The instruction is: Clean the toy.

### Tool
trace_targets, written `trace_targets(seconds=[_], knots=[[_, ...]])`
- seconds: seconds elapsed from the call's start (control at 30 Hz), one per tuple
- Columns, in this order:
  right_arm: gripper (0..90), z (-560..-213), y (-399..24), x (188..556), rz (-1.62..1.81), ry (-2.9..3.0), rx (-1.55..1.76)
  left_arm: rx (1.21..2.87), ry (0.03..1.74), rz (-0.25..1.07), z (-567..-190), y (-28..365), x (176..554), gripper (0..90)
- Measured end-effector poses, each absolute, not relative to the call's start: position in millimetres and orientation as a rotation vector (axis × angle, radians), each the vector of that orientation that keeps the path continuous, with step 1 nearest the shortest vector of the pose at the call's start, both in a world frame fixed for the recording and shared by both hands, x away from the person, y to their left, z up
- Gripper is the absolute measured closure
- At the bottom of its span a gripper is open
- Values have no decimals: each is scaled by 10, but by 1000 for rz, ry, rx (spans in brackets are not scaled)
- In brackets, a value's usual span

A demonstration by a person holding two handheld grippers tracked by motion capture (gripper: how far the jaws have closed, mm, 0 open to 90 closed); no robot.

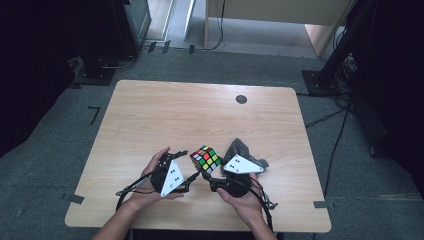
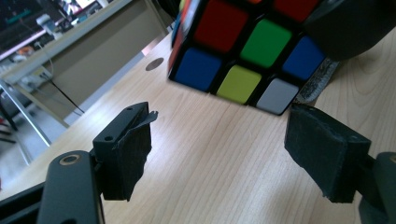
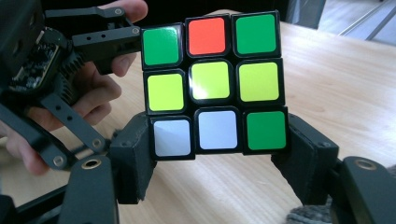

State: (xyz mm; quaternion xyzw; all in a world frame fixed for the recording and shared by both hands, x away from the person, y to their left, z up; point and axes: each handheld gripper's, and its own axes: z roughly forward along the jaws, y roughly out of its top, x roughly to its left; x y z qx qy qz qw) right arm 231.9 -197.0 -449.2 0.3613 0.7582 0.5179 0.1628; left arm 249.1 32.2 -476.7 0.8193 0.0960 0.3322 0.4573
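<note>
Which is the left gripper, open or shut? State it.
Open: the left gripper has its pads apart with bare table between them, the cube beyond them untouched.

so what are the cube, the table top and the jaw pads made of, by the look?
Cube: looks like glossy hard plastic, black frame with coloured tiles that catch glare. Table: pale wood-grain top, matte; probably laminate or veneer, can't tell which. Pads on the left gripper: matte black, soft-looking foam or rubber, with one frayed, peeling edge.
</note>
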Motion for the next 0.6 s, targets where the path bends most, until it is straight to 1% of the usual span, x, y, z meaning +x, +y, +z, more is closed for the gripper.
trace_targets(seconds=[0.23, 0.33, 0.4, 0.47, 0.6], knots=[[345, -4524, -1918, 2332, 1478, 2221, 1051, 2015, 183, 862, -4778, 260, 2430, 232], [345, -4530, -1918, 2342, 1493, 2244, 1066, 2015, 159, 900, -4791, 254, 2416, 261], [345, -4532, -1915, 2345, 1495, 2247, 1076, 2015, 141, 912, -4799, 247, 2403, 301], [345, -4532, -1920, 2351, 1500, 2248, 1083, 2012, 131, 933, -4805, 244, 2393, 310], [341, -4542, -1954, 2379, 1549, 2254, 1136, 2005, 133, 935, -4800, 245, 2386, 325]])
